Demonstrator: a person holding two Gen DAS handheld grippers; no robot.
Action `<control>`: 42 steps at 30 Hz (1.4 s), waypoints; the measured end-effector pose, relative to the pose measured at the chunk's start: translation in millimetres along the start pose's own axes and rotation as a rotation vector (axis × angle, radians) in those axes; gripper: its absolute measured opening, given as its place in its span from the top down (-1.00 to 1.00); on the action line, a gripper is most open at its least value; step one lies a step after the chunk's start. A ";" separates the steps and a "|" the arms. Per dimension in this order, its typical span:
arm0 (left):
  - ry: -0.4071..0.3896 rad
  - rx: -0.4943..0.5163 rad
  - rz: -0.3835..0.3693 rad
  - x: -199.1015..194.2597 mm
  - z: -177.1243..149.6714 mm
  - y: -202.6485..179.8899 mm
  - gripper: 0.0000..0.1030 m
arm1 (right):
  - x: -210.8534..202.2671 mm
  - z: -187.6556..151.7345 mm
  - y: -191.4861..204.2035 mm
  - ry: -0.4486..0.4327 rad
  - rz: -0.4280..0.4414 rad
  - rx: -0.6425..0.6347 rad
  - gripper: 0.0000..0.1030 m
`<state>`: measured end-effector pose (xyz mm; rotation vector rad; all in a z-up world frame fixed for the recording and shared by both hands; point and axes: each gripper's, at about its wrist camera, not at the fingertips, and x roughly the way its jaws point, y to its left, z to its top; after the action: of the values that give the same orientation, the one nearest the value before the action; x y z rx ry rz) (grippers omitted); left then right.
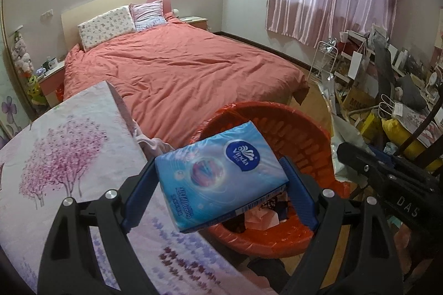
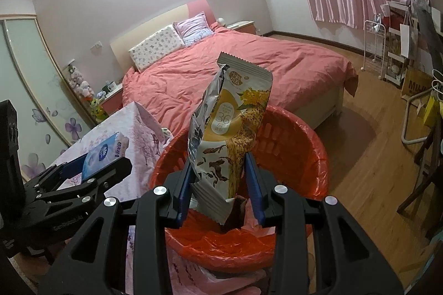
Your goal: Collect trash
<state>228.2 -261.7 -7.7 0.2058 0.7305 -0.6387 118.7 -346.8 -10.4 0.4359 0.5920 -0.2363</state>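
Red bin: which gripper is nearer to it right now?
Right. The right gripper holds the snack wrapper directly over the red bin. The left gripper holds the tissue pack at the bin's edge, partly over the flowered cloth.

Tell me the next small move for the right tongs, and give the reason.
Probably open the right tongs and let the snack wrapper drop. The wrapper stands pinched between the blue pads, directly over the red-lined bin, which already holds other scraps. The left tongs grip a blue tissue pack at the bin's edge and can follow.
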 end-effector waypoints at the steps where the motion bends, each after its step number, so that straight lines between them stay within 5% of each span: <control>1: 0.004 0.002 -0.004 3.3 0.4 -1.8 -0.64 | 1.0 -0.1 -1.7 0.003 0.002 0.004 0.29; 8: 0.035 0.009 -0.024 24.2 -0.4 -9.5 -0.64 | 6.1 0.5 -8.0 0.016 0.014 0.022 0.27; 13: 0.068 0.005 -0.019 35.5 -4.8 -8.4 -0.67 | 8.6 0.9 -14.1 0.018 0.009 0.036 -0.07; 26: 0.072 -0.016 0.007 28.4 -9.6 2.1 -0.76 | -0.4 -1.5 -23.4 0.007 -0.011 0.073 -0.11; 33: 0.030 -0.050 0.064 -13.6 -19.8 25.3 -0.76 | -23.1 -4.2 -14.3 -0.037 -0.033 0.042 -0.22; 42: -0.094 -0.086 0.177 -112.1 -57.6 62.6 -0.86 | -70.1 -14.9 16.9 -0.138 -0.071 -0.032 -0.66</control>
<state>170.8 -137.0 23.3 0.1582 0.6402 -0.4445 60.6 -318.6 25.0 0.3644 0.4753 -0.3214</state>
